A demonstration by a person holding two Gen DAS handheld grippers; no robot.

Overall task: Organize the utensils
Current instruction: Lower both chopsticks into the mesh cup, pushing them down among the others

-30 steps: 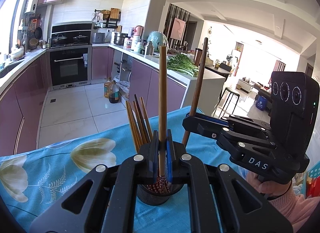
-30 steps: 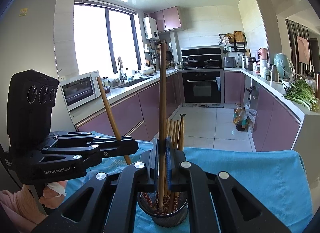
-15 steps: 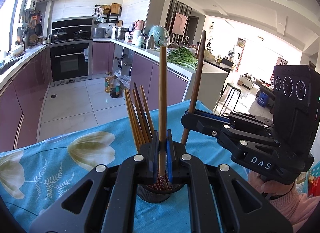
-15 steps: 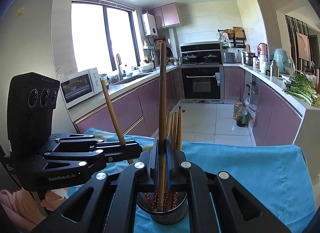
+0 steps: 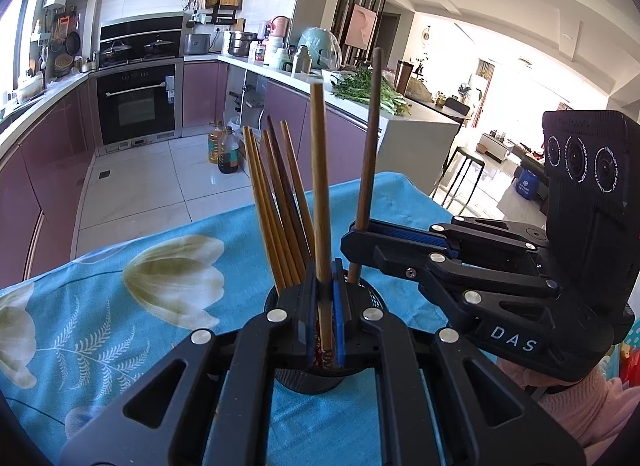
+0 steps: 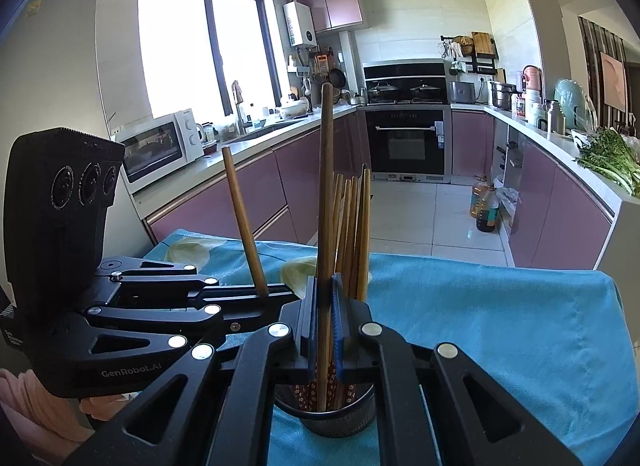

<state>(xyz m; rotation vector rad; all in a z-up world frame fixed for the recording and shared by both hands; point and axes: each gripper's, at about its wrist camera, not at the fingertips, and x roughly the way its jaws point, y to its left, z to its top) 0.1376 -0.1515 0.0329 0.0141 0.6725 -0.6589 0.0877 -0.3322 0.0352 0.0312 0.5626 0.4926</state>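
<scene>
Chopsticks are gripped one to each pair of tongs, both held upright over a dark mesh holder (image 5: 304, 376) on the counter. In the left wrist view, a light brown chopstick (image 5: 320, 201) is clamped between the closed blue pads of the left tongs (image 5: 325, 330), its patterned lower end dipping inside the holder's rim. Just to the right, the right tongs (image 5: 358, 236) are seen closed on a darker chopstick (image 5: 370, 137), whose lower end reaches down to the holder's rim. In the right wrist view, the same darker chopstick (image 6: 325, 193) is pinched by the right tongs (image 6: 325, 340), with its tip inside the holder (image 6: 324, 420). A bundle of chopsticks (image 5: 276, 205) is already stood in the holder, leaning toward the far side. The counter is covered by a blue floral cloth (image 5: 120, 306). A pink sleeve (image 5: 580, 406) is visible behind the right tongs. Beyond the counter, a kitchen with purple cabinets (image 6: 240, 201), a built-in oven (image 5: 136, 105) and a microwave (image 6: 160, 149) is seen.
</scene>
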